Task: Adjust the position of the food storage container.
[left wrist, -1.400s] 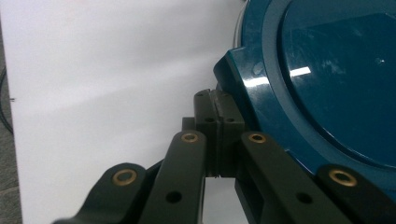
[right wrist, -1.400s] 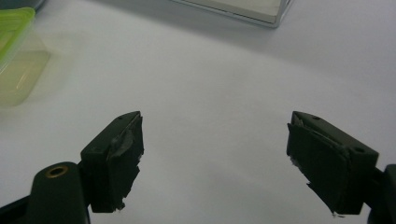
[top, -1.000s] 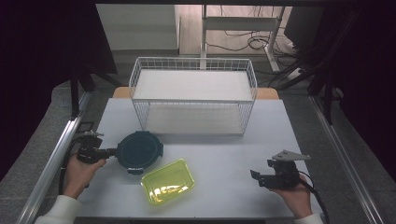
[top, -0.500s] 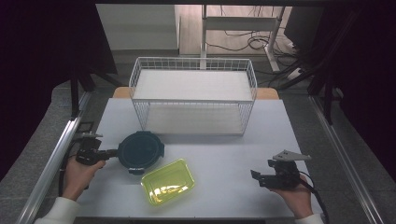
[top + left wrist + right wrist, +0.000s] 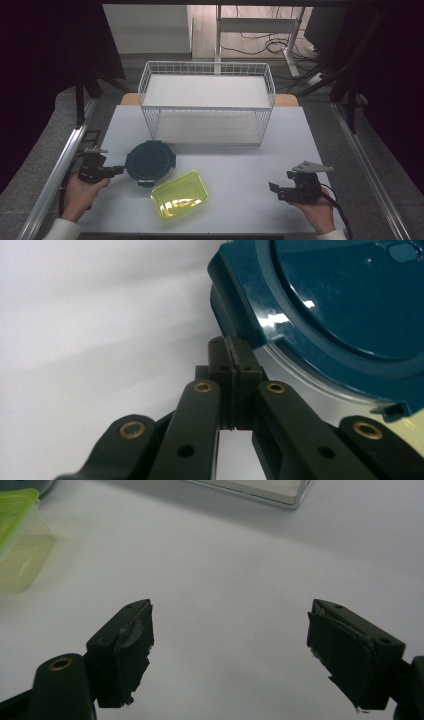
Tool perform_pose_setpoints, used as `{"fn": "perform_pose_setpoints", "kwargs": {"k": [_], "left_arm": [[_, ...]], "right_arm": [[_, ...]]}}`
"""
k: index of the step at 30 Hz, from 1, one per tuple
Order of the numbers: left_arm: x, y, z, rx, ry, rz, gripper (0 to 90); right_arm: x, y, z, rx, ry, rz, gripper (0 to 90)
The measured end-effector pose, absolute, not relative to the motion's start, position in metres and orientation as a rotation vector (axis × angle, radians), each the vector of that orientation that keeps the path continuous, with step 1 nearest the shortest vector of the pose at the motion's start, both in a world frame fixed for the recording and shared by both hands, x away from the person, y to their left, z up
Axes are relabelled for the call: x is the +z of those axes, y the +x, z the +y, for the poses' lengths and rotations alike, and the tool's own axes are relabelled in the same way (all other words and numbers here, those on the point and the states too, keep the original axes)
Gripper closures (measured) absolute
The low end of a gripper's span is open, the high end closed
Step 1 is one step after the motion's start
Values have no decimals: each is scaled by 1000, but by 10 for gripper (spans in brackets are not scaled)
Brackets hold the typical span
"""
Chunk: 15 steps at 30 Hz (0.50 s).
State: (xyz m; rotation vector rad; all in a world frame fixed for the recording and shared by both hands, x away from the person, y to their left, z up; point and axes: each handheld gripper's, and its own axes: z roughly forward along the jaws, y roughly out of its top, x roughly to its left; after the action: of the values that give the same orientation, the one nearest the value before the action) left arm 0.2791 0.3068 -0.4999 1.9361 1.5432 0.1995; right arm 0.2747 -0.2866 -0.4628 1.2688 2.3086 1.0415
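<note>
On a white table, seen from above, left to right: left gripper held in a hand at the left edge, jaws pressed fully together with nothing between them, tips just at the rim of a round dark-teal lidded container; touching that container's lower right, a yellow-green rectangular container; behind both, at mid-table, a white wire basket; far right, well apart from everything, right gripper, jaws spread wide and empty.

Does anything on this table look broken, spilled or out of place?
Nothing spilled. One oddity: the right gripper has frayed, ragged pads. The round dark container, yellow-green container and wire basket sit undisturbed.
</note>
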Motion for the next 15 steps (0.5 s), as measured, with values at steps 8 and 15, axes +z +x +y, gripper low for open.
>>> {"fn": "perform_pose_setpoints", "kwargs": {"k": [8,15], "left_arm": [[-505,271,304,117,1958,1496,895],[-509,275,294,89,1982,1483,895]], "right_arm": [[-463,274,-287,1043,1268,2308,188],[-462,274,-287,1045,1269,2307,188]]}}
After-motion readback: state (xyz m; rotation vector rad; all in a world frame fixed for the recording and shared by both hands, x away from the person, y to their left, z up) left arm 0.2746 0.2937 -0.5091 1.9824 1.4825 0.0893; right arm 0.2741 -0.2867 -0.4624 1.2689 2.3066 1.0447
